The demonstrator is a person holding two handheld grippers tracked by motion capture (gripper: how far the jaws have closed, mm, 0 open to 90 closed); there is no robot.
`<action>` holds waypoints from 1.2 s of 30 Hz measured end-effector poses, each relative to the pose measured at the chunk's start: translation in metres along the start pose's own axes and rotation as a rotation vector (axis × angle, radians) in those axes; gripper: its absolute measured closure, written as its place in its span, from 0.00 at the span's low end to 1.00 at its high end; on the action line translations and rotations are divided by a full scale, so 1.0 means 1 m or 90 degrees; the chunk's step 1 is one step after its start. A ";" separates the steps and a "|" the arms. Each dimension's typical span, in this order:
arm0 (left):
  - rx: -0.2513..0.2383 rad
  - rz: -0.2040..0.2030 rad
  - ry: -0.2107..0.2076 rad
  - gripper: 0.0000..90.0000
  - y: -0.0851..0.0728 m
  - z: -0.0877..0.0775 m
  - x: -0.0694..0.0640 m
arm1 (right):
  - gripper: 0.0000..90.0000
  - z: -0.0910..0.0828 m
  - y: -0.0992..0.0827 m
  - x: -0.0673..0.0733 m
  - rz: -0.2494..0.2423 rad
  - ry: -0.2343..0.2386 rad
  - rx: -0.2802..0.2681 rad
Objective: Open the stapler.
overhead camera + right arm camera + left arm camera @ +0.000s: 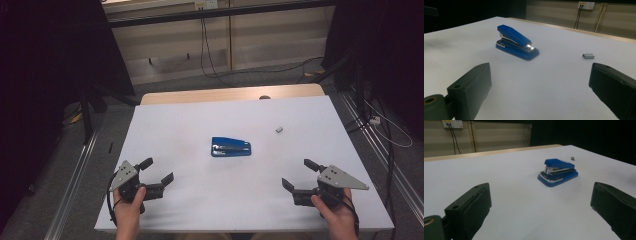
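The white worktop (190, 210) takes up most of the scene, its wooden far edge showing beyond the white sheet, and almost all of it lies bare. At the near edge a person's two hands rest on it, well apart, each holding a hand-held gripper. The left hand-held gripper (159, 173) sits at the near left corner with its jaws spread wide and nothing between them; the right hand-held gripper (301, 174) mirrors it at the near right, likewise released and empty. Both point inward and forward towards the middle of the worktop. There, roughly between the two and well ahead of them, lies a blue stapler (230, 147), flat on its base with its top arm lifted a little, so the bright metal magazine shows from the left gripper view (557, 171) and the right gripper view (517, 42). Smallest of all is a grey strip of staples (279, 129), lying alone beyond and to the right of the stapler, well clear of it. To my eye the work has not properly begun: this looks like the starting stance, before any reach. The next move, I judge, calls for one gripper to travel in and steady the stapler while the other goes for the staples, which will need a careful, narrow pinch.
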State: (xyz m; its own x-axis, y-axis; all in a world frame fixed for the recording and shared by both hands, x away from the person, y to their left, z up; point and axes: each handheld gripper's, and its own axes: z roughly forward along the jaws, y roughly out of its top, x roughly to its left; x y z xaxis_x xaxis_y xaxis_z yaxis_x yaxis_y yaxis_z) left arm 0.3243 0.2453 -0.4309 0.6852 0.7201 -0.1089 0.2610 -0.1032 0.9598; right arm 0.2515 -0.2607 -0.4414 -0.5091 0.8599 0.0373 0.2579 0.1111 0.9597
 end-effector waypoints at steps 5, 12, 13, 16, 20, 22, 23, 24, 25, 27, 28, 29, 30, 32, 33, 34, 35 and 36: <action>0.001 0.005 -0.008 0.04 0.003 0.005 -0.002 | 0.05 0.000 0.000 -0.001 0.000 -0.002 0.002; 0.001 0.006 -0.027 0.04 0.008 0.016 -0.004 | 0.05 0.001 -0.002 -0.004 0.001 -0.005 0.007; -0.001 0.008 -0.027 0.04 0.010 0.018 -0.004 | 0.05 0.001 -0.002 -0.004 0.001 -0.005 0.007; -0.001 0.014 -0.034 0.04 0.014 0.024 -0.006 | 0.05 0.002 -0.001 -0.005 -0.001 -0.011 0.010; -0.008 0.015 -0.055 0.03 0.018 0.032 -0.010 | 0.04 0.003 -0.001 -0.006 -0.005 -0.019 0.013; -0.003 0.024 -0.073 0.03 0.019 0.036 -0.010 | 0.04 0.004 -0.001 -0.006 -0.009 -0.022 0.015; -0.006 0.023 -0.076 0.03 0.019 0.038 -0.011 | 0.04 0.005 0.000 -0.006 -0.010 -0.023 0.015; -0.002 0.023 -0.078 0.03 0.019 0.041 -0.011 | 0.04 0.005 0.000 -0.005 -0.008 -0.023 0.015; 0.001 0.024 -0.081 0.03 0.020 0.043 -0.011 | 0.04 0.005 0.000 -0.005 -0.013 -0.024 0.016; 0.004 0.025 -0.090 0.03 0.021 0.049 -0.012 | 0.04 0.006 0.001 -0.004 -0.018 -0.025 0.018; 0.004 0.025 -0.090 0.03 0.021 0.049 -0.012 | 0.04 0.006 0.001 -0.004 -0.018 -0.025 0.018; 0.007 0.029 -0.093 0.03 0.023 0.053 -0.012 | 0.04 0.007 0.001 -0.003 -0.022 -0.023 0.019; 0.010 0.038 -0.093 0.03 0.025 0.058 -0.013 | 0.04 0.008 0.001 -0.002 -0.023 -0.024 0.021; 0.008 0.030 -0.099 0.03 0.027 0.065 -0.015 | 0.04 0.009 0.002 -0.002 -0.022 -0.021 0.020; 0.011 0.035 -0.103 0.03 0.028 0.069 -0.015 | 0.04 0.009 0.002 -0.001 -0.024 -0.022 0.021; 0.013 0.035 -0.104 0.03 0.029 0.071 -0.015 | 0.04 0.009 0.002 -0.001 -0.025 -0.021 0.021; 0.014 0.037 -0.102 0.03 0.029 0.073 -0.016 | 0.04 0.009 0.002 -0.001 -0.025 -0.020 0.021; 0.015 0.036 -0.105 0.03 0.030 0.076 -0.016 | 0.04 0.009 0.002 -0.001 -0.027 -0.020 0.022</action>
State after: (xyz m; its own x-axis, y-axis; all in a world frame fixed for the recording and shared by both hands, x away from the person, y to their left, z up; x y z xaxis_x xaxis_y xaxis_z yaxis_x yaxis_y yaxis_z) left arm 0.3727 0.1781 -0.4203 0.8013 0.5902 -0.0980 0.2334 -0.1575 0.9595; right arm 0.2601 -0.2565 -0.4418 -0.4941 0.8693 -0.0118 0.2651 0.1636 0.9502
